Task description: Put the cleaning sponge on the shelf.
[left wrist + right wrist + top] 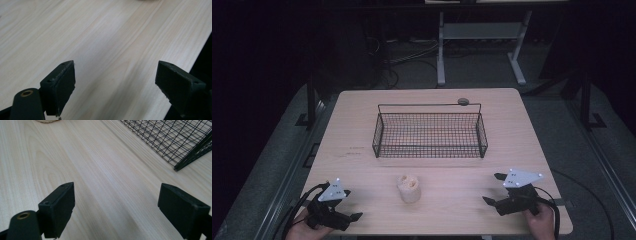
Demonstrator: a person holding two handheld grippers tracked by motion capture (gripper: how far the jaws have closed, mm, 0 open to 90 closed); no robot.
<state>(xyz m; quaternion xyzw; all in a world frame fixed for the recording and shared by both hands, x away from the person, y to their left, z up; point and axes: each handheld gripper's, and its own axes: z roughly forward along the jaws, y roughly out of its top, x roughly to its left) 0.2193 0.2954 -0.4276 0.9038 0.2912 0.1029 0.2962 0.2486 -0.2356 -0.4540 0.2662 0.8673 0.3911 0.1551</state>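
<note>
With both my left gripper [358, 216] and right gripper [491, 189] spread empty, I should straddle the bread [408, 188] gently before lifting toward the basket [430, 149].

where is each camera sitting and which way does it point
High view: fixed above the person's side, looking forward and down on the table, wire basket and pale lump; both hands show, with the left gripper and right gripper.
Left gripper view: rides the left gripper, facing bare wood and the table edge; jaws wide apart.
Right gripper view: rides the right gripper, facing the basket corner; jaws wide apart.
Shared: the right gripper view and high view both show the basket and lump.
</note>
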